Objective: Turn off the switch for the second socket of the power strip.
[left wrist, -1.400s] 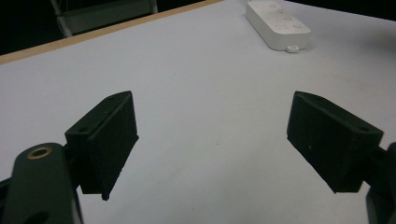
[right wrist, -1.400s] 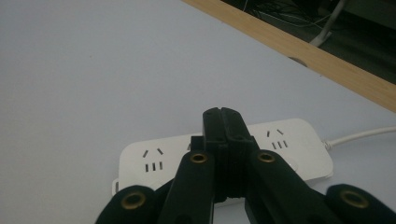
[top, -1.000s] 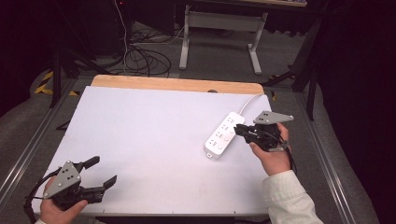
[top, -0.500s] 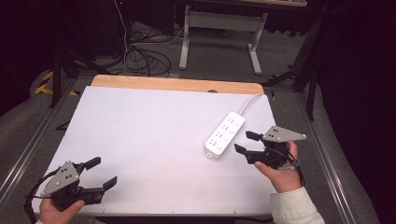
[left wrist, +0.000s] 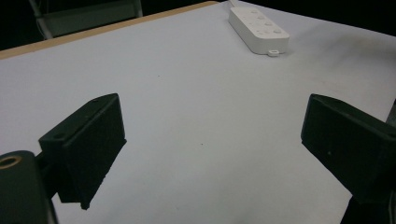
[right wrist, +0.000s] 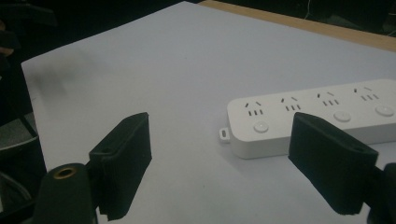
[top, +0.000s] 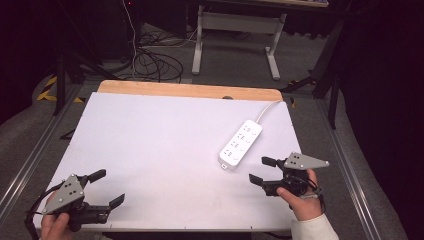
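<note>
White power strip [top: 240, 144] lies on table [top: 150, 150]; right hand-held gripper [top: 260, 171] gapes beside it.

Bright, even light falls on the white desk [top: 165, 150]; the room beyond, toward the upper frame, sits dim. Shadows are soft, close-up views slightly grainy.

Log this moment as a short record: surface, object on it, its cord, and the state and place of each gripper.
surface: white table with a wooden strip along its far edge
object: white power strip, lying flat on the right half, sockets up
cord: white cord runs from the strip's far end off the far edge
left gripper: open, holding nothing, at the near left corner
right gripper: open, holding nothing, just short of the strip's near end, not touching it
</note>
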`<action>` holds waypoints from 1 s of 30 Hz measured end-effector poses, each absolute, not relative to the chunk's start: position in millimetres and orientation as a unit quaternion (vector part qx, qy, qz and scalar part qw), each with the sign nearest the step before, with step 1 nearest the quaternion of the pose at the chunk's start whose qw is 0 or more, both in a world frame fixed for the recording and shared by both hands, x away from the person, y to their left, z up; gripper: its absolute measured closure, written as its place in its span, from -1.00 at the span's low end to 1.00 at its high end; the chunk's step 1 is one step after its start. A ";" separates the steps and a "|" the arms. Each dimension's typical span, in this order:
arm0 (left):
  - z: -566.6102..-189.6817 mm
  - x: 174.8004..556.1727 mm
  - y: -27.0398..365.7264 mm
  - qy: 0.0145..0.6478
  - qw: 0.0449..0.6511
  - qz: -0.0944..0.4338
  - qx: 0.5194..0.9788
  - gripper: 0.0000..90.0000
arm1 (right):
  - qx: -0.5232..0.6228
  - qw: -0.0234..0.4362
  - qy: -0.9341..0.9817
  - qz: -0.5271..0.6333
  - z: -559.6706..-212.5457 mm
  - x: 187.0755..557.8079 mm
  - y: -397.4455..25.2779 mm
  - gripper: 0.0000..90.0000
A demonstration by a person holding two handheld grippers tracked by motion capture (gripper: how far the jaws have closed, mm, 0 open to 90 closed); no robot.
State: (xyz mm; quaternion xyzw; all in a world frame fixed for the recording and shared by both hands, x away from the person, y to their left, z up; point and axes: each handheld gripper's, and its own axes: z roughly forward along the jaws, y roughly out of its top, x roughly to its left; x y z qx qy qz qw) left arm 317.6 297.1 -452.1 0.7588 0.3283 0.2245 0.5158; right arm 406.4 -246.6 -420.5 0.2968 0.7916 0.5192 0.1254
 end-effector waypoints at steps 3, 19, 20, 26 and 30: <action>-452.1 317.8 296.7 0.331 0.516 0.225 0.758 -0.86 | 0.296 0.126 0.792 0.519 -427.8 404.1 -246.5 -0.54; -453.9 317.0 297.8 0.327 0.514 0.236 0.757 -0.87 | 0.287 0.128 0.820 0.478 -478.4 391.5 -239.4 -0.71; -454.2 317.0 298.0 0.327 0.513 0.237 0.757 -0.87 | 0.289 0.128 0.821 0.475 -480.3 391.1 -239.1 -0.71; -456.0 318.4 299.2 0.331 0.509 0.235 0.759 -0.87 | 0.288 0.154 0.821 0.468 -485.4 386.0 -237.0 -0.71; -457.1 318.9 299.3 0.336 0.505 0.234 0.760 -0.87 | 0.284 0.179 0.819 0.466 -484.3 382.9 -237.6 -0.71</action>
